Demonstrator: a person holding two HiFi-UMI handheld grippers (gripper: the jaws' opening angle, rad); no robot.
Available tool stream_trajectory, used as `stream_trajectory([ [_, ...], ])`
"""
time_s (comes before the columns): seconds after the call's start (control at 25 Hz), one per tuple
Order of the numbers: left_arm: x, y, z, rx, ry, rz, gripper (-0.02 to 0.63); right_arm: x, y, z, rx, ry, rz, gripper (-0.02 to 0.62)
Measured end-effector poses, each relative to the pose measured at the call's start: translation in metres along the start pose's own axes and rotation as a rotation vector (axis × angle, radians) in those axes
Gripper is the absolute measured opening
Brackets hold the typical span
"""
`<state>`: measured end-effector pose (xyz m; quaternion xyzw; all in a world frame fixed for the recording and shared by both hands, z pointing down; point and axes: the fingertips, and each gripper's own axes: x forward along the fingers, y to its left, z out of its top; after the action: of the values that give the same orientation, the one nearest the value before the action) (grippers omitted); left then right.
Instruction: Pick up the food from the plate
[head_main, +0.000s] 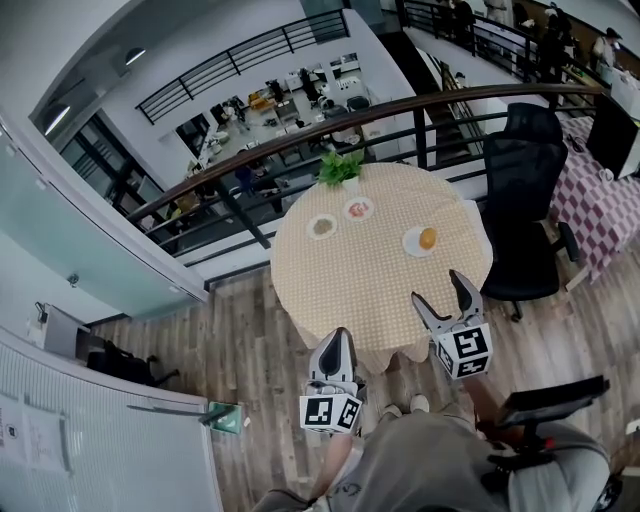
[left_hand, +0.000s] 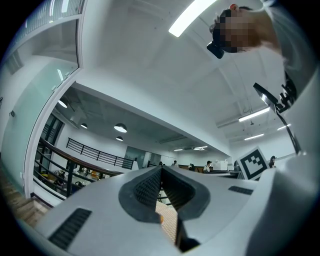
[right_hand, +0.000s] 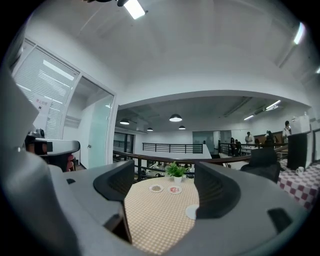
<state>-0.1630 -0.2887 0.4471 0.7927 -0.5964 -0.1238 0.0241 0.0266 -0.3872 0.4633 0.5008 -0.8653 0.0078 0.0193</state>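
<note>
A round table with a beige checked cloth (head_main: 340, 290) carries three small white plates. On the right plate (head_main: 412, 244) lies an orange piece of food (head_main: 428, 238). A second plate holds red food (head_main: 358, 208), and a third holds brownish food (head_main: 322, 226). My right gripper (head_main: 440, 288) hovers open and empty over the table's near edge. In the right gripper view the right gripper (right_hand: 164, 172) frames the table (right_hand: 160, 220), and its right jaw half hides the near plate (right_hand: 190, 212). My left gripper (head_main: 335, 345) is shut and empty before the table; the left gripper (left_hand: 161, 171) points upward.
A potted green plant (head_main: 340, 167) stands at the table's far edge, against a dark railing (head_main: 400, 112). Two black office chairs (head_main: 525, 200) stand to the right, with a purple checked table (head_main: 600, 200) beyond them. The floor is wooden (head_main: 240, 330).
</note>
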Motion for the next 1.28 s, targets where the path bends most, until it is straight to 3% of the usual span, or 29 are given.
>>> stream_trajectory([
  [0.32, -0.004, 0.011, -0.004, -0.027, 0.013, 0.025, 0.009, 0.043, -0.028, -0.030, -0.046, 0.153, -0.004, 0.356],
  [0.88, -0.022, 0.045, -0.011, -0.012, 0.044, 0.126, 0.009, 0.147, -0.109, -0.146, -0.164, 0.490, -0.051, 0.356],
  [1.28, -0.009, 0.047, -0.025, 0.015, 0.073, 0.166, 0.009, 0.217, -0.159, -0.231, -0.140, 0.663, -0.064, 0.356],
])
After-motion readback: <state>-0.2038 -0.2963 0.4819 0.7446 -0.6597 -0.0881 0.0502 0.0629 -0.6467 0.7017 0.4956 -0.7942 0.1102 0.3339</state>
